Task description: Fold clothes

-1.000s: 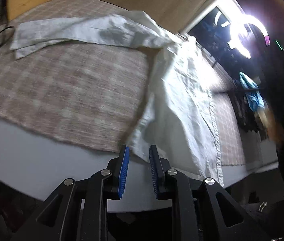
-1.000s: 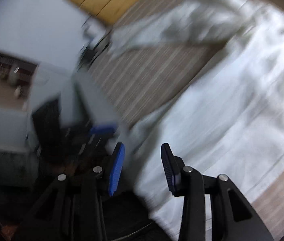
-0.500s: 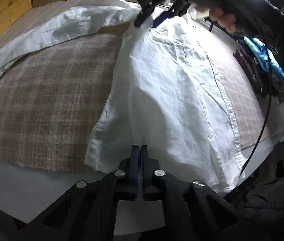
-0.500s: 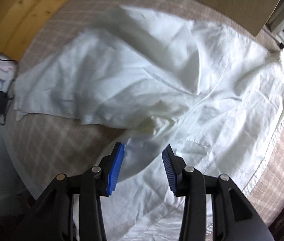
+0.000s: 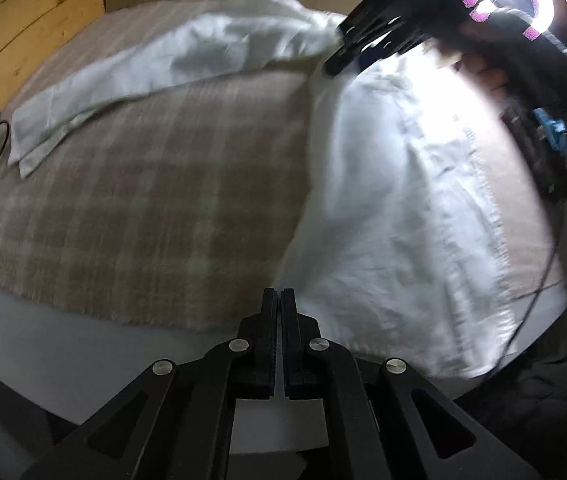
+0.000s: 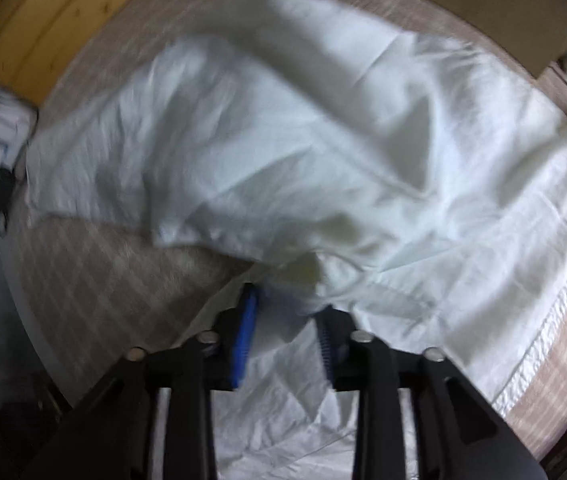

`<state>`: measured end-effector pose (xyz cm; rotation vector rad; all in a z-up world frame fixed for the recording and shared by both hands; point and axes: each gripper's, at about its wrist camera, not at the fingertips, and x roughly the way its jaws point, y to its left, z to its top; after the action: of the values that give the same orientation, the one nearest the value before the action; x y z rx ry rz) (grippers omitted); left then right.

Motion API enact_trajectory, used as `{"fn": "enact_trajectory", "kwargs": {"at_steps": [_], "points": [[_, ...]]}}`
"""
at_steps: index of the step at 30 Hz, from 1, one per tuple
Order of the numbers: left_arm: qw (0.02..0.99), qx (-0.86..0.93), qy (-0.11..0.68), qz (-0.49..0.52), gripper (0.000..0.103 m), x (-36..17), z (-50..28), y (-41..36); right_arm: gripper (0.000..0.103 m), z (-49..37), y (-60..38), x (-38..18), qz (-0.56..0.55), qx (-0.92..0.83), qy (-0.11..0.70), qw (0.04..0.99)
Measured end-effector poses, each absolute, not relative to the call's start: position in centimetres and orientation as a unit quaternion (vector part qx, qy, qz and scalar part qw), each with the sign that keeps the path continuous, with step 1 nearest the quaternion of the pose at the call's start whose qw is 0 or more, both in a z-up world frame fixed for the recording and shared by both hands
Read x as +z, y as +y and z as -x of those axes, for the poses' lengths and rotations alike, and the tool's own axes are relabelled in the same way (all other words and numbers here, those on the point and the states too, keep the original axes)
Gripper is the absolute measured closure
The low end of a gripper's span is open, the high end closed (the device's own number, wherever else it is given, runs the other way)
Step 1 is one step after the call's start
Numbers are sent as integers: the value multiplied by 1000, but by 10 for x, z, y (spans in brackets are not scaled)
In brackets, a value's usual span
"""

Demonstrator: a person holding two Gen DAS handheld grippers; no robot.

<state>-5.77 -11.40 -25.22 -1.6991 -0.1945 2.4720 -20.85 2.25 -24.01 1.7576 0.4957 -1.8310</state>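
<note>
You have a white shirt [image 5: 383, 200] on a beige-and-cream plaid blanket [image 5: 143, 200], a black right hand-held gripper [image 6: 285, 312] (blue pads [image 6: 245, 332]), and yellow wood panelling [image 5: 23, 32] behind.

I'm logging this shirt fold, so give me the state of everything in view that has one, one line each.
left gripper: shut, at the shirt's near corner.
right gripper: open, fabric bunched between its fingers.
white shirt: unfolded, rumpled, spread on the blanket.
sleeve: stretched out sideways, lying flat.
plaid blanket: laid flat.
ring light: on.
</note>
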Motion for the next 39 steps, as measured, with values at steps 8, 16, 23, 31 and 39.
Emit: {"fn": "enact_trajectory", "kwargs": {"at_steps": [8,16,23,31,39], "points": [[144,837,-90,520,97,-202,47,-117,72,128,101,-161,-601,-705,148,346],[193,800,-6,568,96,-244,83,-71,72,-2,193,-199,-639,-703,111,292],[212,786,40,580,92,-254,87,-55,72,-55,155,-239,-612,-714,171,294],[206,799,57,563,88,-238,78,-38,73,-24,187,-196,-607,-738,133,264],[300,804,51,512,61,-201,46,64,71,95,232,-150,-552,-800,65,227]]}}
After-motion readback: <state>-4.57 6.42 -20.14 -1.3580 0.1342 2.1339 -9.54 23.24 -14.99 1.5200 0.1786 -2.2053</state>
